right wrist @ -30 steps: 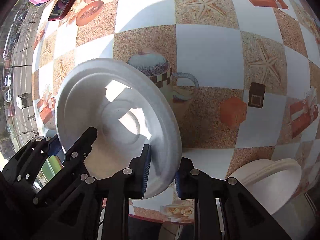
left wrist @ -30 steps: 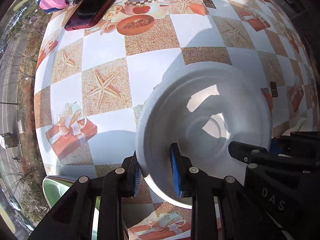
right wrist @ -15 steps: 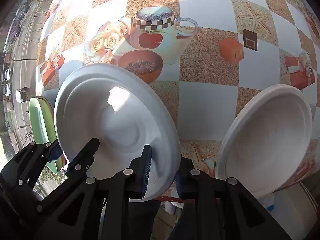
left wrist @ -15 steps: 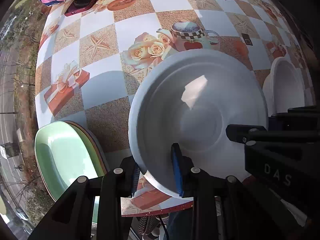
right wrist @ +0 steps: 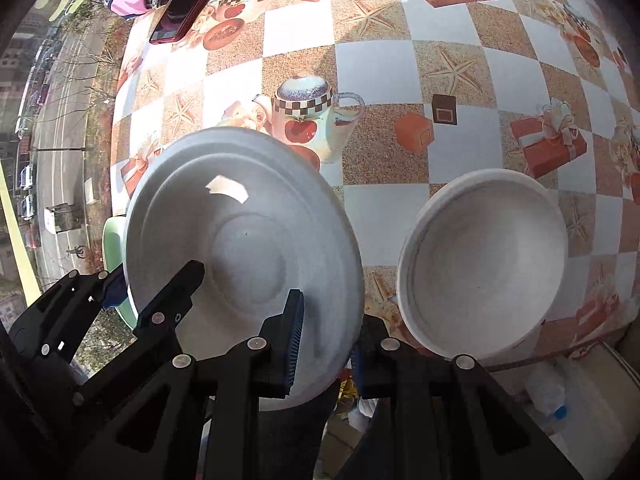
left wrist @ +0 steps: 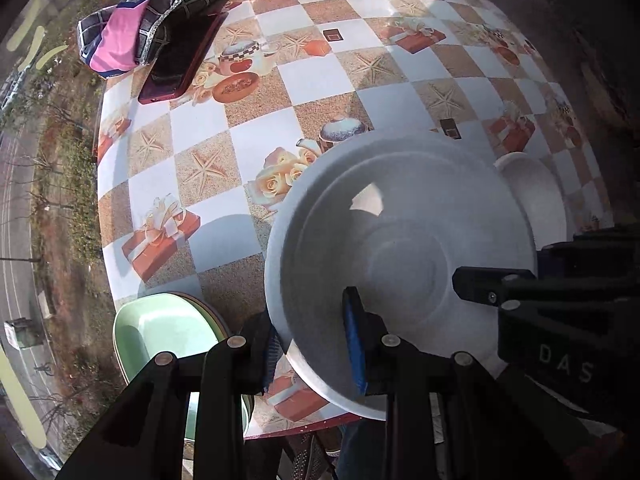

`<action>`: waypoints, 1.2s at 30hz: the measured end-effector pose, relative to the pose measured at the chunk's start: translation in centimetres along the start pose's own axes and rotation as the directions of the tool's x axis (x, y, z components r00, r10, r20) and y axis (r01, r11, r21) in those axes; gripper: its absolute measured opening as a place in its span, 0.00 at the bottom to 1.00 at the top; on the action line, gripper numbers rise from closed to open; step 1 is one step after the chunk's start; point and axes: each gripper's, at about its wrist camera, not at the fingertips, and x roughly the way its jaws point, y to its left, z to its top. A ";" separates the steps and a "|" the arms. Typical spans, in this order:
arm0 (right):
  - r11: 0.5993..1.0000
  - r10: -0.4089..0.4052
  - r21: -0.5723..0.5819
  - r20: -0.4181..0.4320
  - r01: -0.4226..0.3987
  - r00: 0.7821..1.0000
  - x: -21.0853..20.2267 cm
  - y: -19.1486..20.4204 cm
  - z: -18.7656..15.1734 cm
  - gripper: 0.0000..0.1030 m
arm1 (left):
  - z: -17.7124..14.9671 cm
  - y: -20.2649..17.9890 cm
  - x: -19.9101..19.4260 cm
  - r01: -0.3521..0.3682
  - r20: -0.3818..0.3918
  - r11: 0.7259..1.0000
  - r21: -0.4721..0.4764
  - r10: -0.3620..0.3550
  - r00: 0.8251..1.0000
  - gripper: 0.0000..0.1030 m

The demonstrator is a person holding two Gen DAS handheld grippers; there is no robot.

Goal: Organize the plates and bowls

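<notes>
The only readable lettering was "DAS", in pale capitals on the black body of the right gripper (left wrist: 568,356), seen in the left wrist view just right of the white plate (left wrist: 400,264). Nothing else in either view carried legible text.

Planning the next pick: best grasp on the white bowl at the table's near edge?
Take the white bowl by its near rim, coming from the table's near edge, one claw finger inside and one outside. It sits upright and open, its rim is thin, and both claws already pinch the white plate that way.
</notes>
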 end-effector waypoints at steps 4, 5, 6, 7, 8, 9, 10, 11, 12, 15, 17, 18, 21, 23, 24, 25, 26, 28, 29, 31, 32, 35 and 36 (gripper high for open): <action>0.999 0.008 0.036 0.021 -0.009 1.000 -0.5 -1.5 -0.9 0.23 | 0.1 -1.2 -1.0 0.005 0.029 0.999 0.045 -0.006 1.000 0.30; 0.999 0.008 0.044 0.030 -0.009 1.000 -0.9 -1.9 -1.0 0.23 | 0.1 -2.4 -1.4 0.004 0.034 0.998 0.059 -0.006 0.999 0.30; 0.999 0.008 0.053 0.041 -0.010 0.999 -2.2 -1.9 -0.9 0.23 | 0.6 -2.5 -1.3 0.003 0.038 0.997 0.072 -0.006 0.999 0.30; 0.998 0.008 0.062 0.051 -0.011 0.999 -2.4 -2.1 -0.8 0.23 | 0.7 -2.9 -1.4 0.002 0.041 0.996 0.085 -0.006 0.999 0.30; 0.997 0.008 0.070 0.060 -0.012 0.998 -2.7 -2.6 -1.0 0.23 | 0.9 -3.2 -1.5 0.002 0.045 0.995 0.100 -0.007 0.999 0.30; 0.997 0.008 0.081 0.071 -0.014 0.997 -3.6 -2.7 -1.0 0.23 | 1.2 -3.6 -1.6 0.003 0.049 0.993 0.116 -0.009 0.999 0.30; 0.996 0.009 0.090 0.079 -0.016 0.997 -3.9 -3.2 -1.2 0.23 | 1.4 -4.1 -1.7 0.004 0.054 0.992 0.130 -0.011 0.998 0.30; 0.995 0.009 0.101 0.086 -0.017 0.996 -4.3 -3.6 -1.3 0.23 | 1.5 -4.6 -1.9 0.005 0.059 0.989 0.146 -0.013 0.998 0.30; 0.993 0.009 0.113 0.093 -0.019 0.996 -4.5 -4.0 -1.4 0.23 | 1.6 -5.1 -2.1 0.005 0.063 0.987 0.162 -0.016 0.998 0.30; 0.988 0.009 0.153 0.107 -0.025 0.994 -5.1 -4.7 -2.2 0.23 | 2.1 -6.6 -2.3 0.010 0.072 0.979 0.204 -0.026 0.997 0.30; 0.983 0.010 0.180 0.111 -0.030 0.994 -5.4 -5.7 -2.7 0.23 | 2.4 -7.8 -2.3 0.017 0.069 0.973 0.232 -0.034 0.997 0.30; 0.980 0.010 0.195 0.113 -0.032 0.994 -5.6 -6.2 -2.9 0.23 | 2.4 -8.3 -2.2 0.020 0.066 0.969 0.245 -0.037 0.997 0.30; 0.972 0.008 0.234 0.119 -0.036 0.993 -6.1 -7.9 -3.9 0.23 | 2.4 -10.0 -2.0 0.029 0.053 0.957 0.288 -0.047 0.997 0.30; 0.965 0.009 0.260 0.124 -0.042 0.992 -6.1 -8.8 -4.3 0.23 | 2.5 -11.1 -1.9 0.034 0.047 0.947 0.319 -0.051 0.998 0.30; 0.961 0.009 0.274 0.126 -0.044 0.992 -6.1 -9.3 -4.5 0.23 | 2.5 -11.7 -1.8 0.038 0.043 0.942 0.333 -0.055 0.998 0.30; 0.957 0.010 0.287 0.128 -0.047 0.992 -6.1 -9.8 -4.7 0.23 | 2.5 -12.2 -1.7 0.040 0.039 0.938 0.346 -0.057 0.998 0.30; 0.953 0.011 0.299 0.129 -0.050 0.992 -6.1 -10.2 -4.9 0.23 | 2.5 -12.7 -1.7 0.043 0.035 0.933 0.357 -0.059 0.998 0.30; 0.945 0.012 0.321 0.129 -0.054 0.992 -6.0 -11.0 -5.2 0.23 | 2.5 -13.7 -1.5 0.048 0.025 0.924 0.378 -0.062 0.998 0.30; 0.942 0.014 0.330 0.128 -0.056 0.992 -5.9 -11.4 -5.3 0.23 | 2.6 -14.0 -1.4 0.050 0.021 0.921 0.386 -0.062 0.998 0.30; 0.938 0.016 0.342 0.126 -0.059 0.992 -5.8 -12.1 -5.4 0.23 | 2.6 -14.7 -1.2 0.052 0.013 0.915 0.399 -0.062 0.998 0.30; 0.937 0.017 0.345 0.124 -0.059 0.992 -5.7 -12.4 -5.4 0.23 | 2.6 -15.1 -1.1 0.051 0.011 0.913 0.404 -0.060 0.998 0.30; 0.936 0.015 0.347 0.118 -0.056 0.993 -5.5 -12.9 -5.3 0.23 | 2.8 -15.8 -0.8 0.047 0.004 0.911 0.409 -0.053 0.999 0.30; 0.936 0.015 0.347 0.116 -0.055 0.993 -5.4 -13.0 -5.3 0.23 | 2.9 -15.9 -0.7 0.044 0.003 0.911 0.409 -0.050 0.999 0.30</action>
